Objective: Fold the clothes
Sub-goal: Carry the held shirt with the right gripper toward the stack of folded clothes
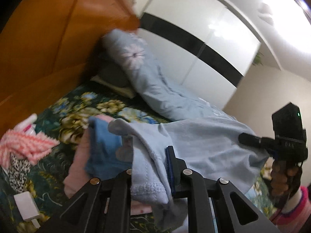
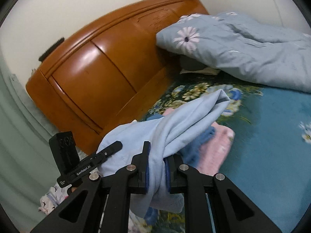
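A light blue garment (image 1: 204, 145) hangs stretched between my two grippers above the bed. My left gripper (image 1: 149, 155) is shut on one hemmed edge of it, with cloth bunched between the jaws. My right gripper (image 2: 156, 155) is shut on the other end of the garment (image 2: 175, 128). The right gripper also shows in the left wrist view (image 1: 252, 139) at the far right, and the left one in the right wrist view (image 2: 112, 147). Under the garment lie a darker blue piece (image 1: 105, 147) and a pink piece (image 2: 215, 147) on the bed.
The bed has a dark floral cover (image 1: 81, 104) and a teal blanket (image 2: 272, 139). A pale blue flowered quilt (image 2: 243, 46) lies by the orange wooden headboard (image 2: 101, 73). Pink-and-white striped clothes (image 1: 21, 143) and a white box (image 1: 26, 207) lie at the left.
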`<action>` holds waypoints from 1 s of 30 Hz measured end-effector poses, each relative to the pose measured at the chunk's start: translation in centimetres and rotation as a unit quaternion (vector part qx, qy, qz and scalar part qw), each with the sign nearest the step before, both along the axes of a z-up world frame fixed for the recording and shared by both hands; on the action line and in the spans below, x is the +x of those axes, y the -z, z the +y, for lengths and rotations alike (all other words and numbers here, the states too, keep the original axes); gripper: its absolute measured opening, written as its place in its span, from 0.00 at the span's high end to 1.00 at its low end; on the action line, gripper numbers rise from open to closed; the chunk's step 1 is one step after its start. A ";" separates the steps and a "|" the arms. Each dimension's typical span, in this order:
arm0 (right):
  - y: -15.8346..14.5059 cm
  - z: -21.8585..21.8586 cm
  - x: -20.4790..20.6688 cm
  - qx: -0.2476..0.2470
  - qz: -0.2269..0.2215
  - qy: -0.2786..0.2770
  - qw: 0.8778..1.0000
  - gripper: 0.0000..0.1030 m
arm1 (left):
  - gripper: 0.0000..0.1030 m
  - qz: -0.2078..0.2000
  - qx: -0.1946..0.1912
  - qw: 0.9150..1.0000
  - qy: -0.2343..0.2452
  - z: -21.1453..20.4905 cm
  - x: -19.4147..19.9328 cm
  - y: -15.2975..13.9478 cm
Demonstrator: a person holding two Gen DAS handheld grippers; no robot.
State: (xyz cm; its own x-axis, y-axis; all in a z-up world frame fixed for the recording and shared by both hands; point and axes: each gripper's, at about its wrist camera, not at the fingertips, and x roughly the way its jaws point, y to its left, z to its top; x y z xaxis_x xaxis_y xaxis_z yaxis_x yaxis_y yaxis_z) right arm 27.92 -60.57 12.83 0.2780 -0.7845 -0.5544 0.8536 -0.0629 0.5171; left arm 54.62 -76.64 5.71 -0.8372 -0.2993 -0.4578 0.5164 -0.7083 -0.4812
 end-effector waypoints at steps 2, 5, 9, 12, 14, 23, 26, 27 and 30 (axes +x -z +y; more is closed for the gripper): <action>0.2 -2.1 0.5 0.006 0.004 -0.009 1.000 0.87 | 0.86 -0.015 -0.006 1.000 -0.012 -1.1 -0.3 0.0; 0.3 -4.4 1.1 0.009 0.016 -0.019 1.000 0.87 | 0.87 -0.025 -0.040 0.998 -0.028 -2.2 -0.8 -1.1; -0.1 -5.3 1.0 -0.049 0.022 -0.016 0.998 0.87 | 0.87 -0.025 -0.141 0.988 -0.061 -3.4 -0.5 -1.8; 3.0 -5.2 0.3 -0.074 0.006 0.011 0.997 0.86 | 0.87 -0.051 -0.098 0.992 -0.055 -5.9 -1.0 1.4; 7.3 -6.0 -0.2 -0.032 -0.017 0.021 0.999 0.86 | 0.87 -0.088 -0.064 0.993 -0.055 -7.4 -1.5 3.7; 13.3 -4.4 -2.4 -0.016 -0.075 0.048 0.996 0.87 | 0.83 -0.108 -0.017 0.993 -0.047 -8.7 -2.4 5.4; 13.5 -4.2 -2.4 -0.022 -0.066 0.040 0.997 0.88 | 0.79 -0.118 -0.018 0.992 -0.052 -8.5 -2.4 5.0; 13.8 -4.1 -2.0 -0.016 -0.057 0.039 0.997 0.89 | 0.74 -0.115 -0.008 0.992 -0.056 -8.7 -2.2 5.1; 15.8 -4.1 -2.1 0.018 -0.065 0.051 0.996 0.89 | 0.61 -0.110 0.020 0.990 -0.090 -9.5 -0.9 4.9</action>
State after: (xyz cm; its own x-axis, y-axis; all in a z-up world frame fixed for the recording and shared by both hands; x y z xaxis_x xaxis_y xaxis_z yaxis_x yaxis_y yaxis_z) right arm 25.79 -64.64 -2.97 0.2694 -0.7928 -0.5467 0.7677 -0.1660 0.6190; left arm 53.70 -86.14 0.77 -0.6513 -0.4126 -0.6369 0.7275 -0.5783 -0.3693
